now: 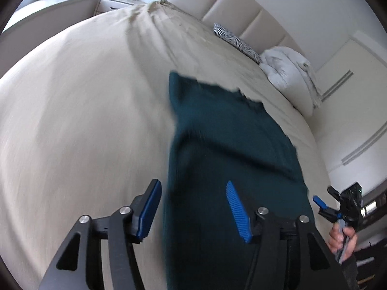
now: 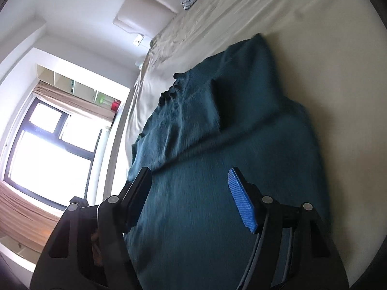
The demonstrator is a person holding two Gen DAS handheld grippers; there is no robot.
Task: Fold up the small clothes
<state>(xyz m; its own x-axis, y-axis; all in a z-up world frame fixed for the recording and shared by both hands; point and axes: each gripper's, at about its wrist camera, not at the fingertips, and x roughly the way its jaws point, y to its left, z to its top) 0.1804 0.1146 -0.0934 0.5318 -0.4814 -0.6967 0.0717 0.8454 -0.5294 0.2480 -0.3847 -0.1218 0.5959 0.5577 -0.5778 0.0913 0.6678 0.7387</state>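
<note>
A dark teal knitted garment [image 1: 229, 145] lies on the beige bedsheet [image 1: 84, 108], with one part folded over itself. My left gripper [image 1: 193, 207] is open above the garment's near left edge and holds nothing. The right gripper [image 1: 321, 204] shows at the right edge of the left wrist view, held in a hand. In the right wrist view the same garment [image 2: 217, 145] fills the middle, and my right gripper [image 2: 191, 193] is open just above its near part, holding nothing.
A padded headboard [image 1: 229, 4], a zebra-print pillow [image 1: 237, 41] and a white bundle of bedding [image 1: 290, 72] lie at the bed's far side. A nightstand [image 1: 116, 3] stands beyond the bed. A window [image 2: 48, 145] is at the left in the right wrist view.
</note>
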